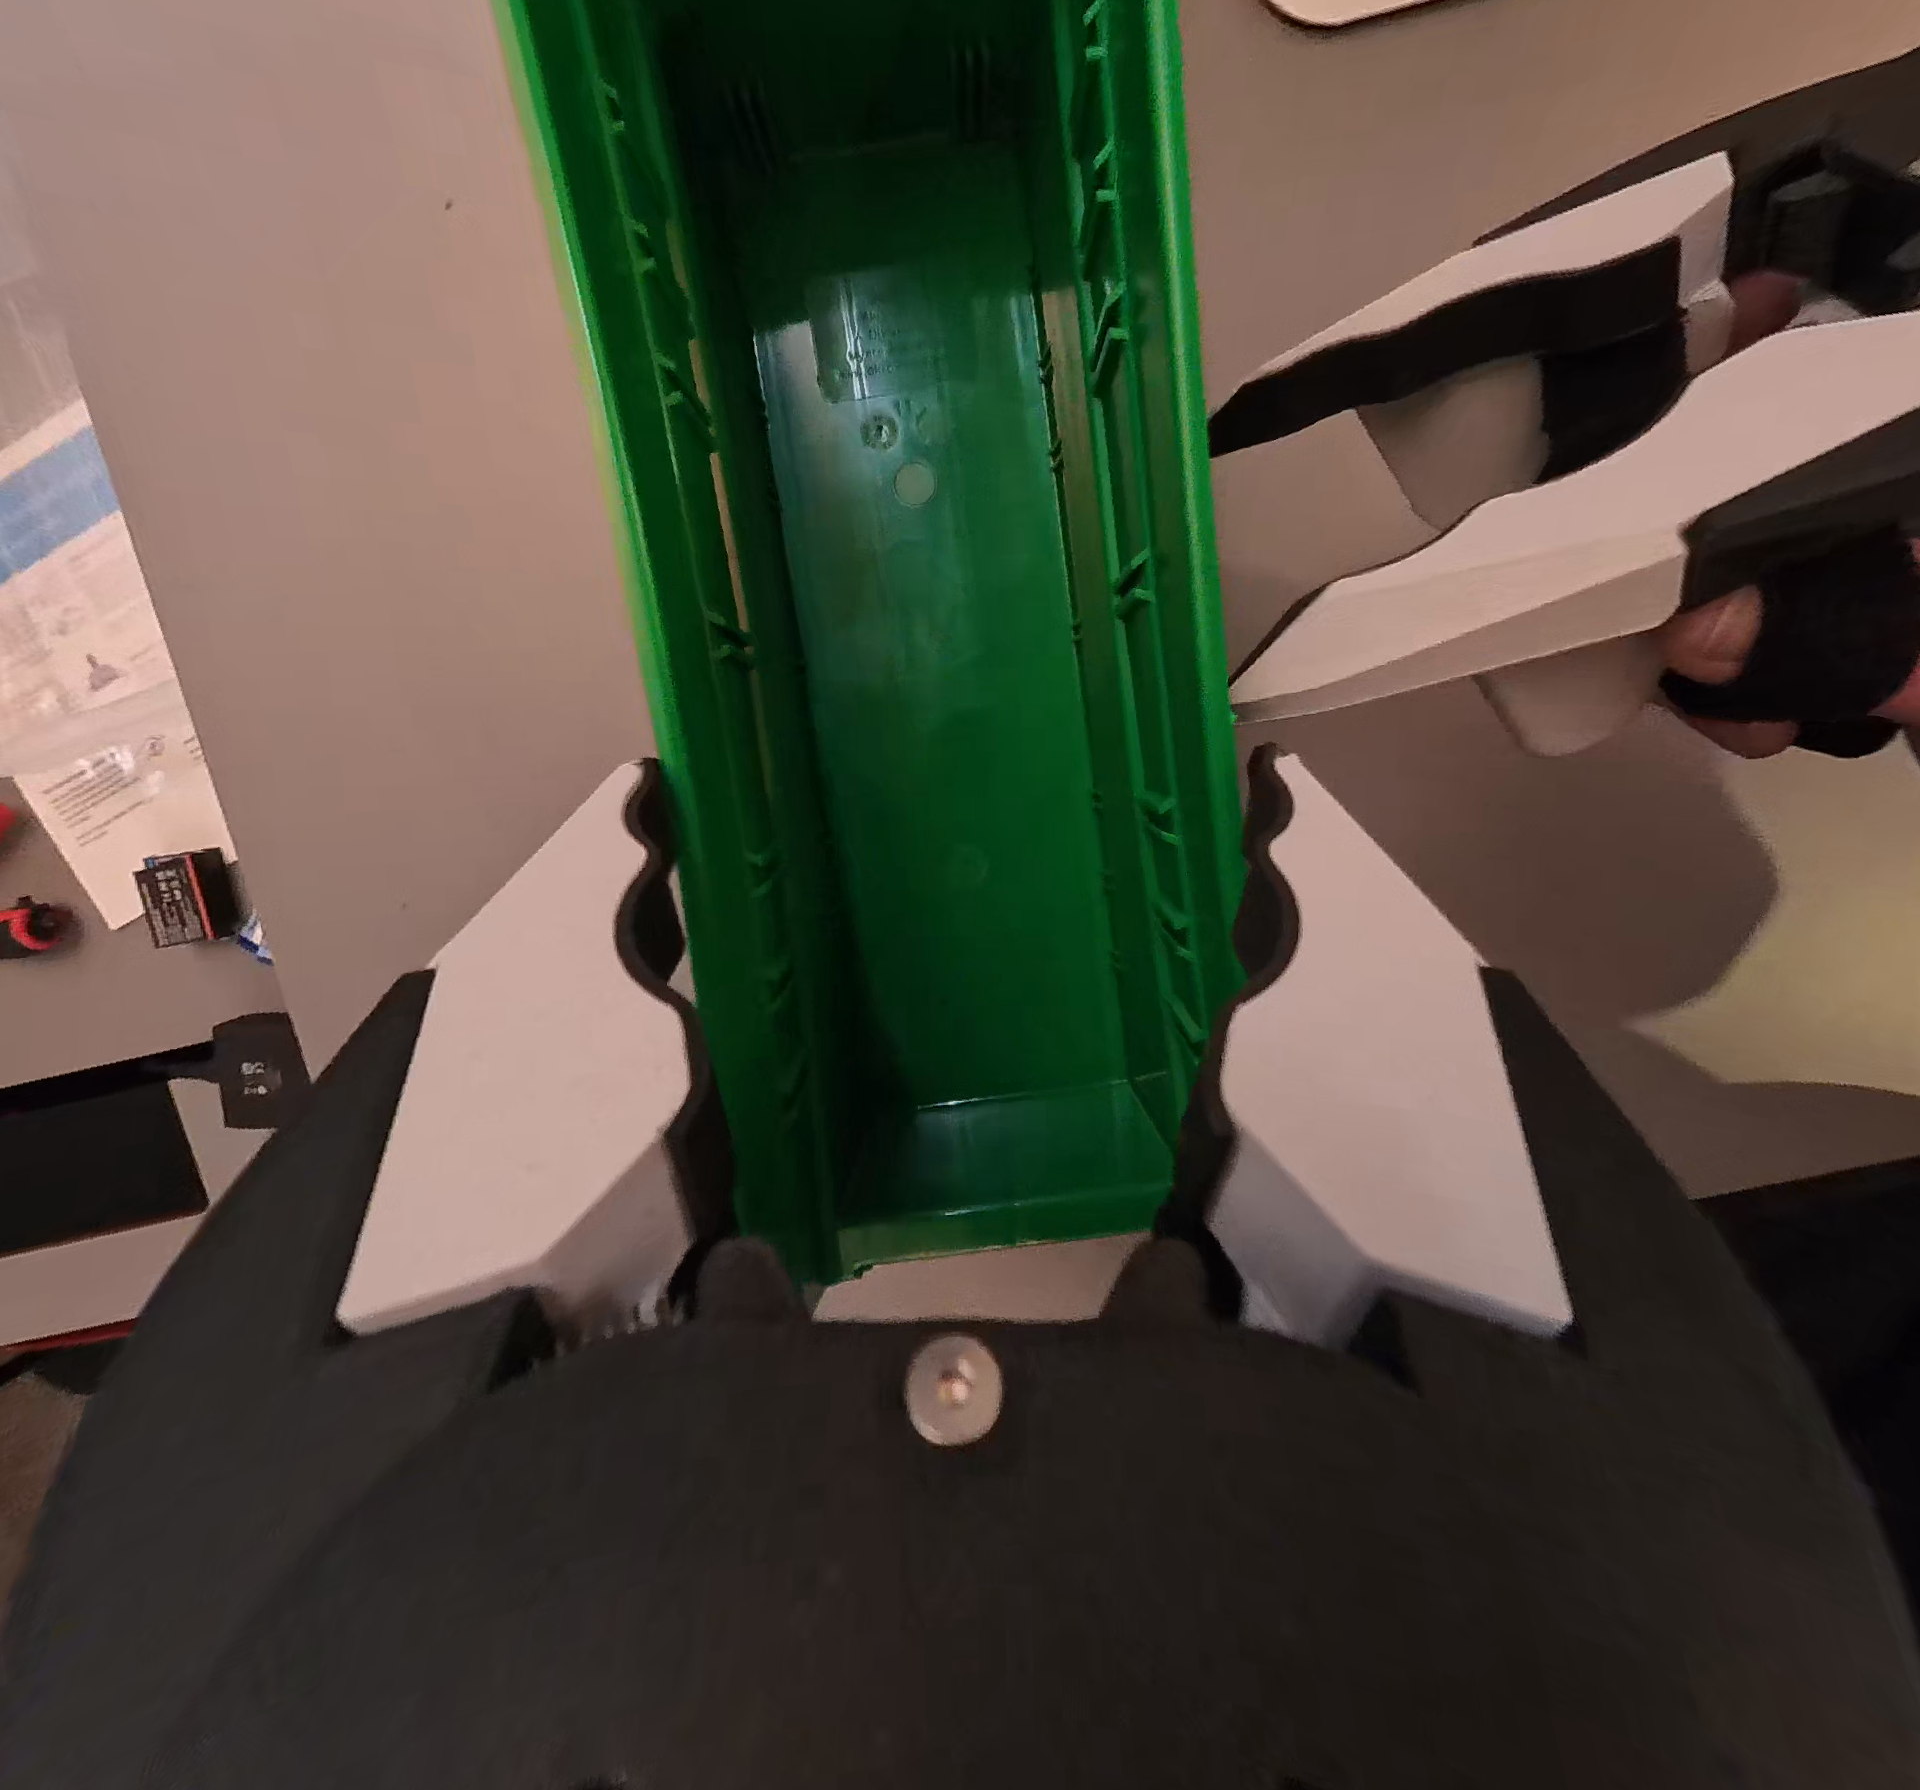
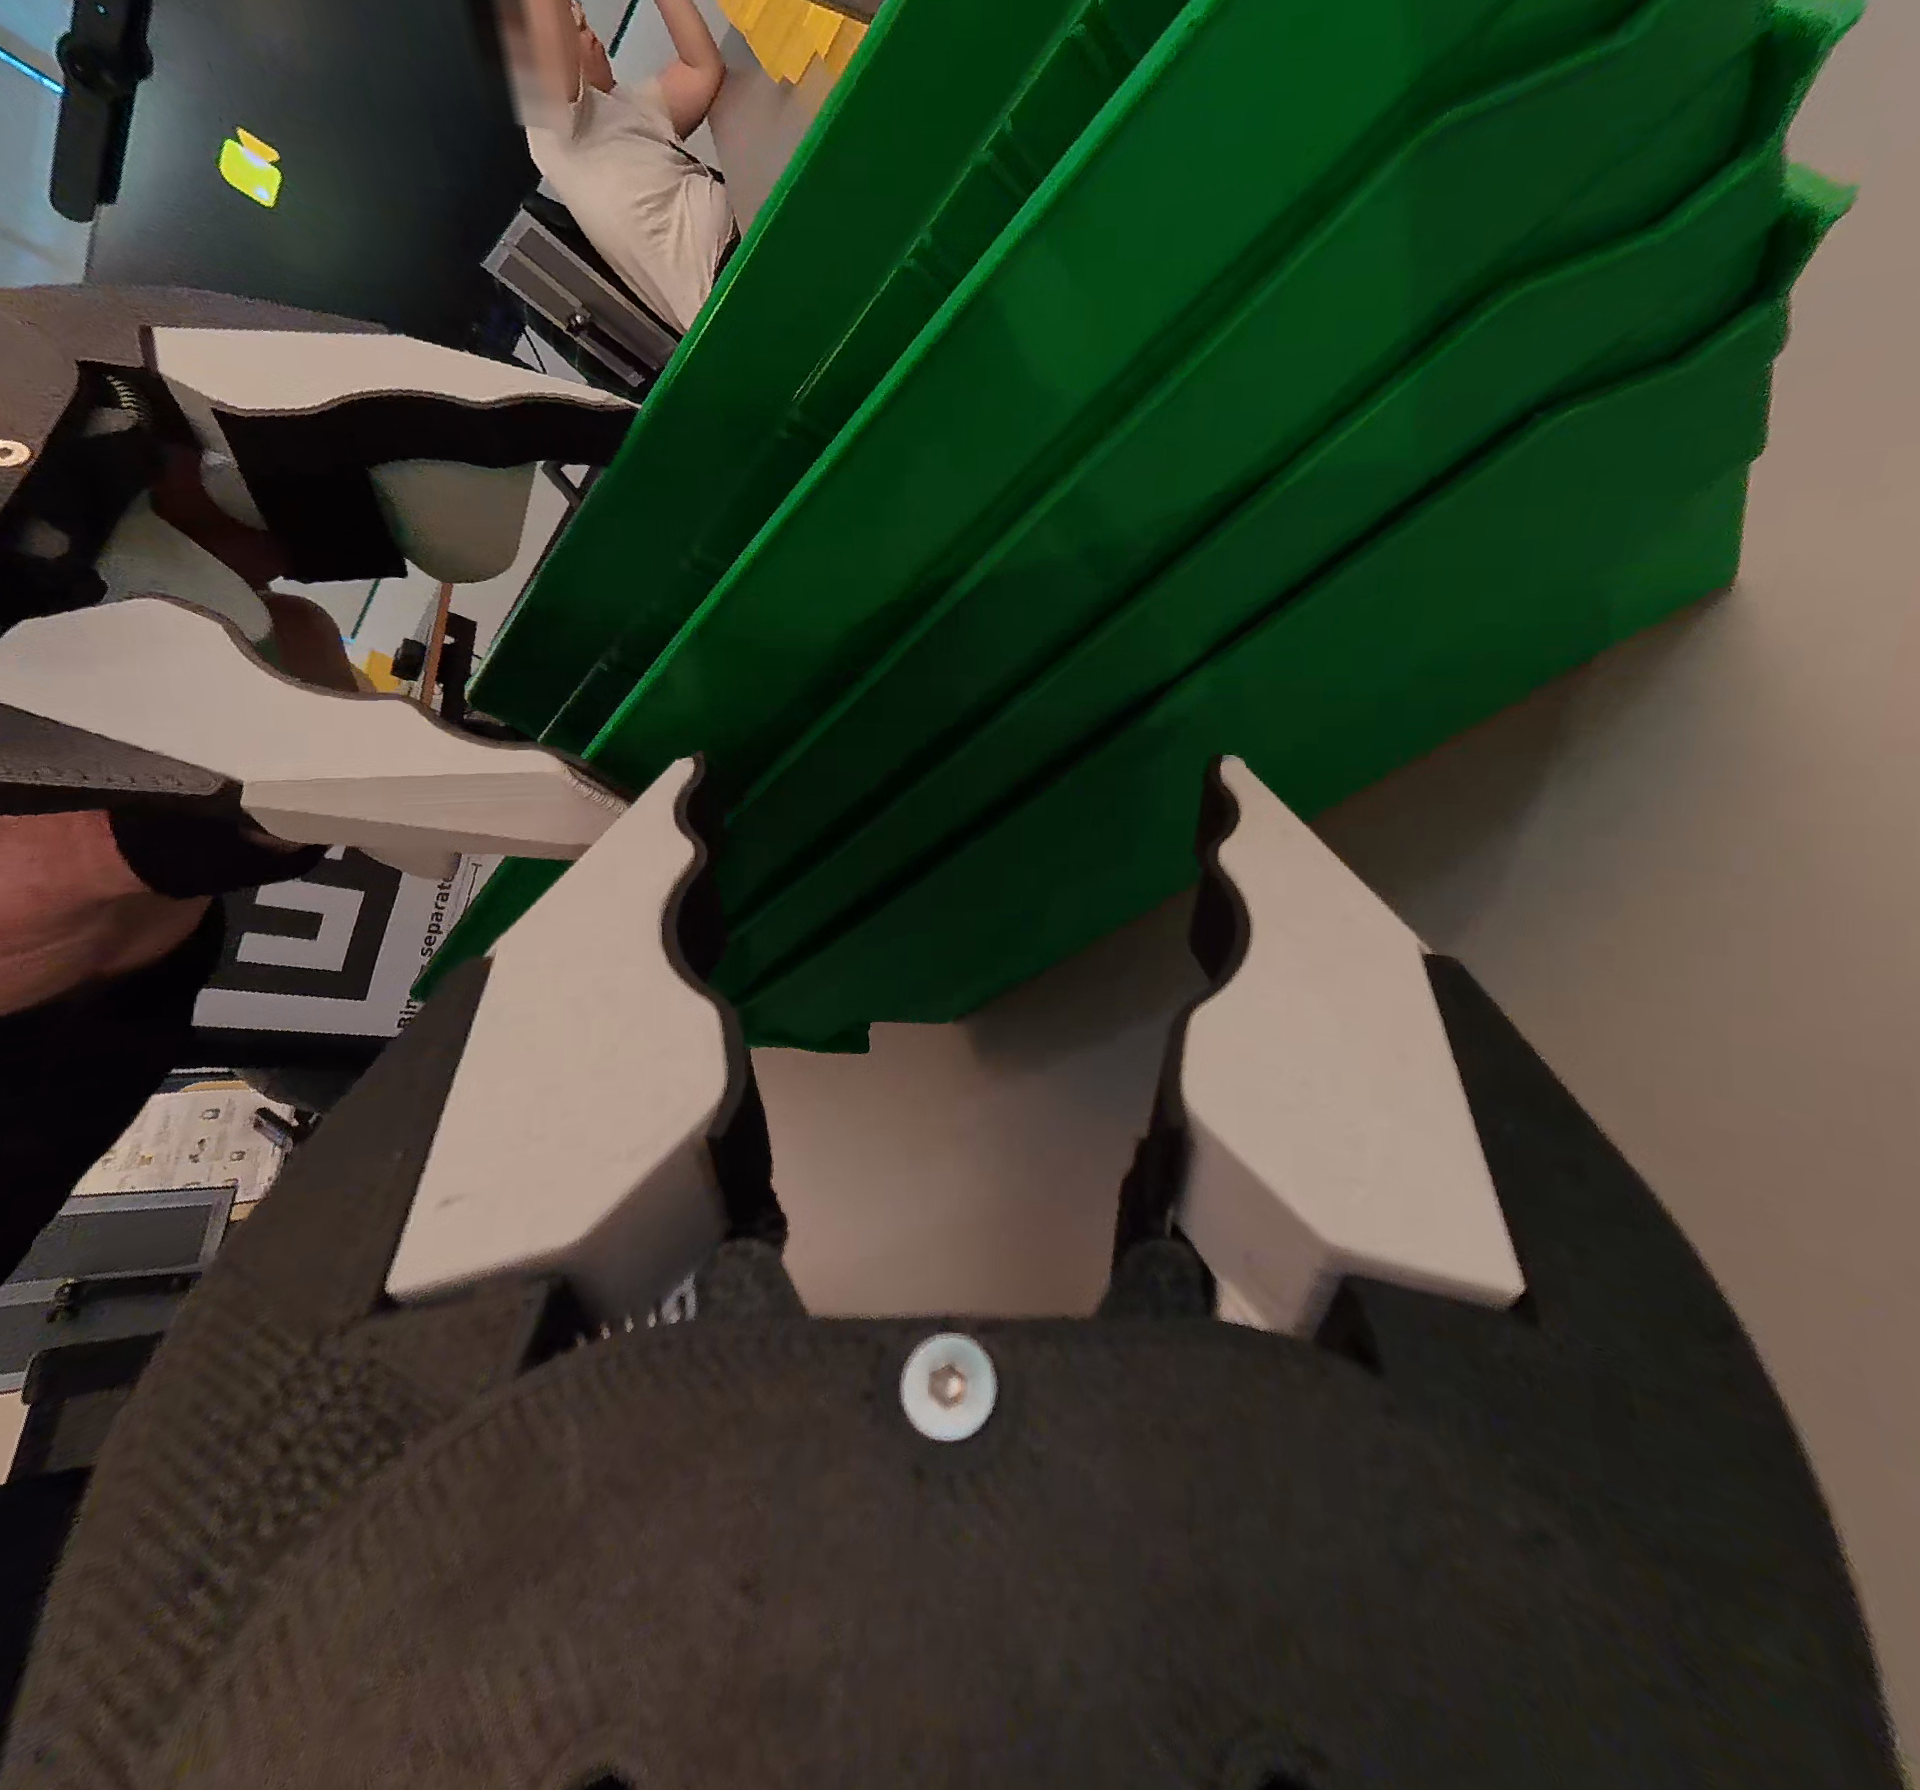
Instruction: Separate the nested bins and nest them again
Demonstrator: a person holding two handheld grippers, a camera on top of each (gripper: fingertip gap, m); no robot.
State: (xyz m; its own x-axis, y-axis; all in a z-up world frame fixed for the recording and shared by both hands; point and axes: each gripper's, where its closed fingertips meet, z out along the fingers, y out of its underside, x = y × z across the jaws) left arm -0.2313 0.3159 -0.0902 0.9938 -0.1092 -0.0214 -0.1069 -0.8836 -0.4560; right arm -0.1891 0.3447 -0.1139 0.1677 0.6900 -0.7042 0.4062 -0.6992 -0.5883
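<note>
Left gripper (image 1: 961, 867) clamped around top green bin (image 1: 914, 597); right gripper (image 2: 961, 867) spread, near corner of nested bin stack (image 2: 1299, 535) on grey table (image 2: 1662, 909).

Both grippers: left gripper (image 1: 961, 919), right gripper (image 2: 956, 909). Black textured bodies, pale grey scalloped fingers, one silver screw each; black fingerless gloves.

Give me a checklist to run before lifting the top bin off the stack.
1. Left hand-held gripper clamps the top bin, pads on both walls: ok.
2. Right hand-held gripper holding down the lower bins: not ok, jaws open.
3. Top bin empty: ok.
4. Stack resting on the table: ok.
5. Top bin loose from the one below: cannot tell.
</note>
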